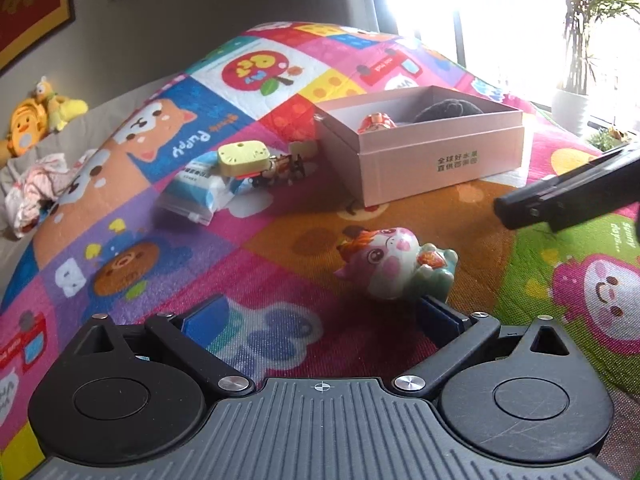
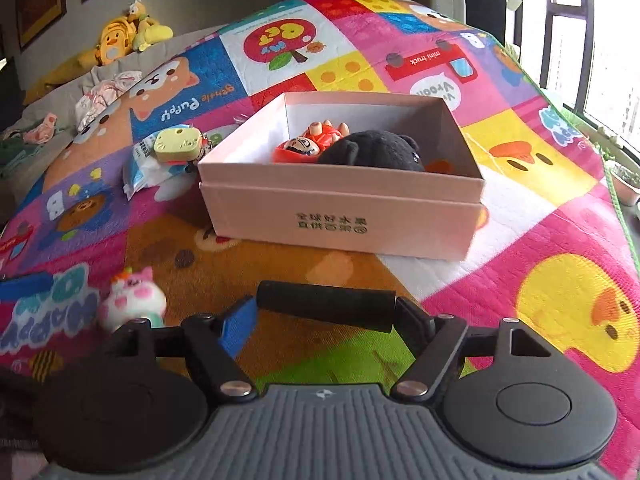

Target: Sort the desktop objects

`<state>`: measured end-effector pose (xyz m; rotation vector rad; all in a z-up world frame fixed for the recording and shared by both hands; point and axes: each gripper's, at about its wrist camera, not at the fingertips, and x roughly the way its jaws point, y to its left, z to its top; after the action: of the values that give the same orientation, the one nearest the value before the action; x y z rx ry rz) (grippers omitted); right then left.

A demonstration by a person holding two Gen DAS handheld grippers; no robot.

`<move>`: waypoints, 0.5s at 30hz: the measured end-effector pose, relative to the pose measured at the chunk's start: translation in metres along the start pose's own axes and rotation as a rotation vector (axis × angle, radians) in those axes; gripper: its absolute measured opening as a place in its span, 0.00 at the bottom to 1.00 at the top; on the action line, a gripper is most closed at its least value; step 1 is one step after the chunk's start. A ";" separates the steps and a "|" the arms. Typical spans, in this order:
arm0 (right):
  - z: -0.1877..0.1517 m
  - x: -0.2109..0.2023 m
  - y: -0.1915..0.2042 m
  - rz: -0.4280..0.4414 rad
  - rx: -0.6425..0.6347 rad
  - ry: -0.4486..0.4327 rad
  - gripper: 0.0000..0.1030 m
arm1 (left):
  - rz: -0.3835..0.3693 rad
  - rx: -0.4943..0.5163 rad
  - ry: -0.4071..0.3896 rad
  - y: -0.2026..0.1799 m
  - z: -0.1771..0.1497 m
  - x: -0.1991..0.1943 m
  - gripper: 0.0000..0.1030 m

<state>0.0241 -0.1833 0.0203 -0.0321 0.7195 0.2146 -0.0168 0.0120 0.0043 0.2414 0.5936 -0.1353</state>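
Note:
A pink open box (image 1: 440, 160) (image 2: 340, 216) stands on the colourful play mat and holds a red doll (image 2: 308, 142) and a black plush (image 2: 372, 150). A pink and green cat figurine (image 1: 396, 264) (image 2: 132, 304) lies on the mat just ahead of my left gripper (image 1: 320, 316), which is open and empty. My right gripper (image 2: 324, 308) is shut on a black cylinder (image 2: 326, 306), held crosswise in front of the box. The right gripper also shows in the left wrist view (image 1: 560, 200).
A yellow cat-shaped case (image 1: 242, 158) (image 2: 176, 144) lies on a blue and white packet (image 1: 196, 192) (image 2: 148, 168) left of the box, with small toy figures (image 1: 286, 166) beside it. Plush toys (image 2: 120, 36) and clothes (image 1: 36, 188) lie at the far left. A window is at the right.

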 end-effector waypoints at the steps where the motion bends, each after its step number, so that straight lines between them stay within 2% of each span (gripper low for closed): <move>1: -0.008 -0.007 -0.004 -0.011 -0.016 -0.003 0.73 | 0.006 0.007 0.004 -0.002 0.000 0.001 1.00; 4: -0.025 -0.018 -0.012 -0.035 -0.042 -0.010 0.73 | 0.023 0.034 0.016 -0.006 0.000 0.002 1.00; 7: -0.031 -0.020 -0.018 -0.019 -0.019 -0.018 0.73 | 0.037 0.054 0.022 -0.009 0.001 0.003 1.00; 11: -0.028 -0.017 -0.025 -0.001 0.029 -0.018 0.83 | 0.052 0.065 0.021 -0.012 0.000 0.001 1.00; 13: -0.029 -0.017 -0.031 0.017 0.066 -0.023 0.86 | 0.028 0.049 0.028 -0.011 0.001 -0.001 1.00; 15: -0.029 -0.017 -0.036 0.024 0.103 -0.031 0.91 | -0.034 0.017 0.044 -0.010 0.002 -0.002 1.00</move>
<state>-0.0003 -0.2249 0.0081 0.0779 0.6996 0.1998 -0.0191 0.0018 0.0048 0.2516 0.6403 -0.1686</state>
